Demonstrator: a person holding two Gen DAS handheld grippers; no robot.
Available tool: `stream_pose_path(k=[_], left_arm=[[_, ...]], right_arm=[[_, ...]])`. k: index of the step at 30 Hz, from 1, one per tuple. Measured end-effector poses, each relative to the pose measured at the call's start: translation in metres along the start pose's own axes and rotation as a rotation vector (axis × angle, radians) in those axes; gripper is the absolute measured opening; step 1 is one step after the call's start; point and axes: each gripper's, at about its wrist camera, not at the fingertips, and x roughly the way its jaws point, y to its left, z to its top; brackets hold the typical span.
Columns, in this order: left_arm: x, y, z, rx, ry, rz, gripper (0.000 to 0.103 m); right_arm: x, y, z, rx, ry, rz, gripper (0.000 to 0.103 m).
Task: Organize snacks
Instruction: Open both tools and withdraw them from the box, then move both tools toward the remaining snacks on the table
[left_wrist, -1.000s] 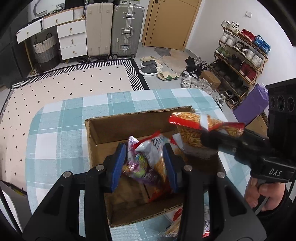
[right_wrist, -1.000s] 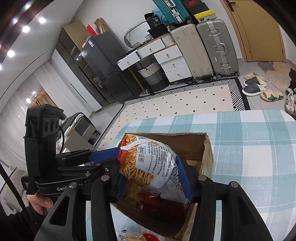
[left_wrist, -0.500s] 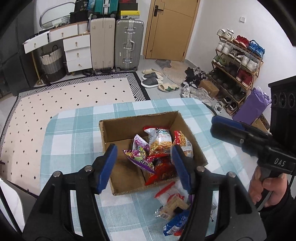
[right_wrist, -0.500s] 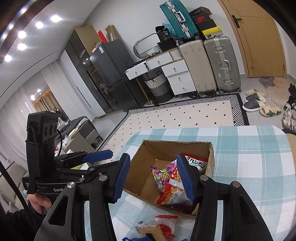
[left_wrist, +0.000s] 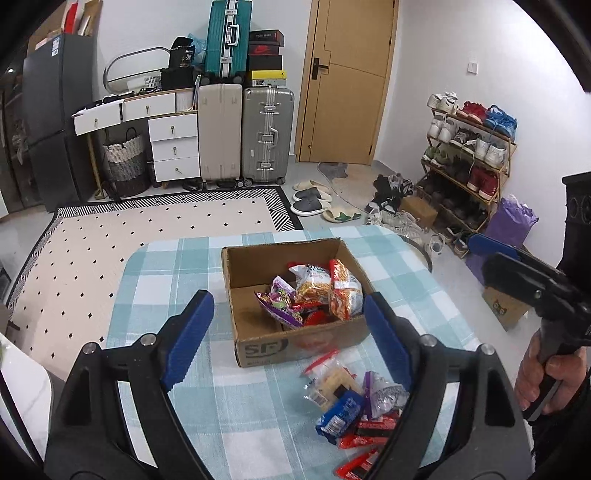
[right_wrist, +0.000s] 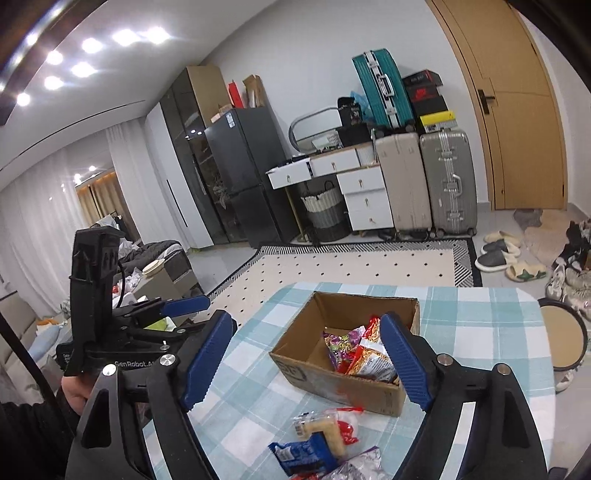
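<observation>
Both grippers hang spread wide and empty above the table: our left gripper (left_wrist: 286, 334) and our right gripper (right_wrist: 308, 363) each hold nothing between their blue pads. Below them we see a table (left_wrist: 162, 280) covered in a teal checked cloth. On it stands a cardboard box (left_wrist: 258, 345), open at the top, with several snack bags (left_wrist: 317, 291) heaped against its right side and bare cardboard showing on its left. Just in front of the box, on the cloth, lies a loose pile of snacks (left_wrist: 354, 402): a clear bag with a red top, a blue packet (right_wrist: 303, 454), a silvery purple one and some red bars. We judge we are between trips, with the box partly filled. The next move calls for lowering one gripper to the pile and pinching a single packet.
</observation>
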Motion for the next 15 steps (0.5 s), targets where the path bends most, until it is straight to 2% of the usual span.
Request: stream_pose_path(k=[5,8,11,13,15], left_arm=[[-0.039,-0.008,-0.025,0.002,-0.041,-0.023,0.084],[-0.060,-0.011,-0.042,-0.004,-0.056,-0.027,0.085],[-0.080,-0.011,-0.058,-0.017,-0.074,-0.030,0.092],[-0.095,-0.011,-0.071,-0.033,-0.107,-0.016,0.103],[-0.109,-0.011,-0.084,-0.037,-0.127,-0.016,0.103]], right_arm=[[-0.034,0.024,-0.018,-0.056,-0.035,-0.006,0.096],[-0.049,0.038,-0.030,-0.076,-0.039,-0.003,0.097],[-0.066,0.050,-0.046,-0.084,-0.063,-0.004,0.099],[-0.076,0.056,-0.057,-0.086,-0.081,-0.007,0.101],[-0.084,0.059,-0.068,-0.089,-0.093,-0.010,0.101]])
